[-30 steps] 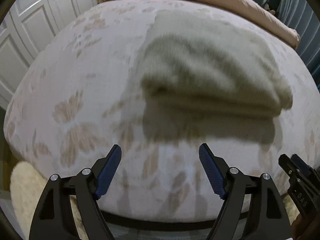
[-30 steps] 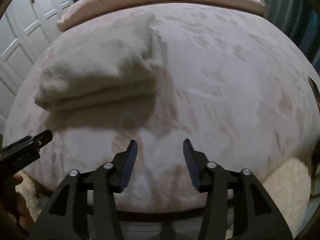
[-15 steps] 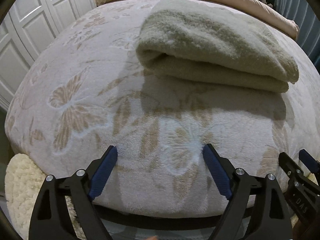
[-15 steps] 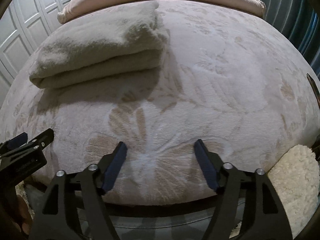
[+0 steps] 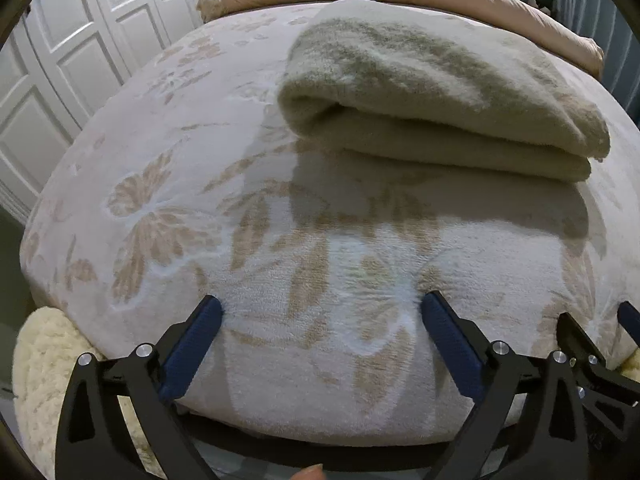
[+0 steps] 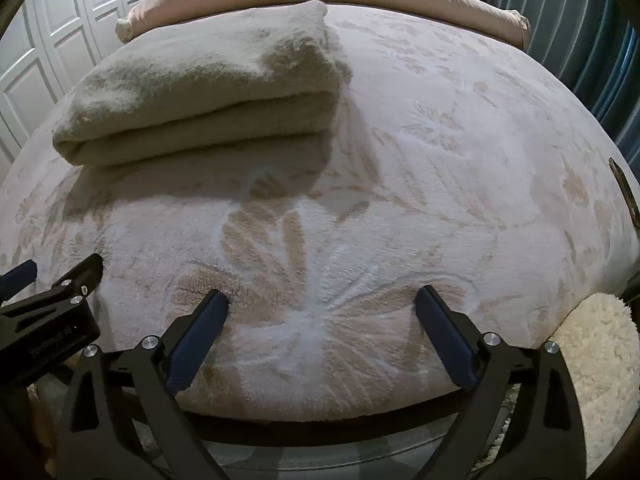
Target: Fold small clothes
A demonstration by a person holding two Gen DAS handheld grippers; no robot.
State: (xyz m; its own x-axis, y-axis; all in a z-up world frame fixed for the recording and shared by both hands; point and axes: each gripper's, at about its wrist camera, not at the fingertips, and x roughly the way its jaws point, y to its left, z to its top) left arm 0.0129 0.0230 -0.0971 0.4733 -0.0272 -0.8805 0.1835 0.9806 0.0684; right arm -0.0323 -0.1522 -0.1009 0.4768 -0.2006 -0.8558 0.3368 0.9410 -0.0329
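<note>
Both grippers angled down at bedspread [image 5: 320,240], left gripper [image 5: 322,316], right gripper [image 6: 322,304] — jaws opening, nothing between, folded cloth [image 5: 440,100] beyond

Both cameras sit low at the near edge of the bed [image 5: 168,184], looking down and across it. Both see the folded cloth [image 5: 440,92] [image 6: 208,92].

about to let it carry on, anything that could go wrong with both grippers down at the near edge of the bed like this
Both grippers' jaws are opening with only the bed cover between them. The left gripper and right gripper could pinch that plush cover instead of clothing. They sit close side by side, so they might bump. Dragging the cover could disturb the folded beige cloth.
</note>
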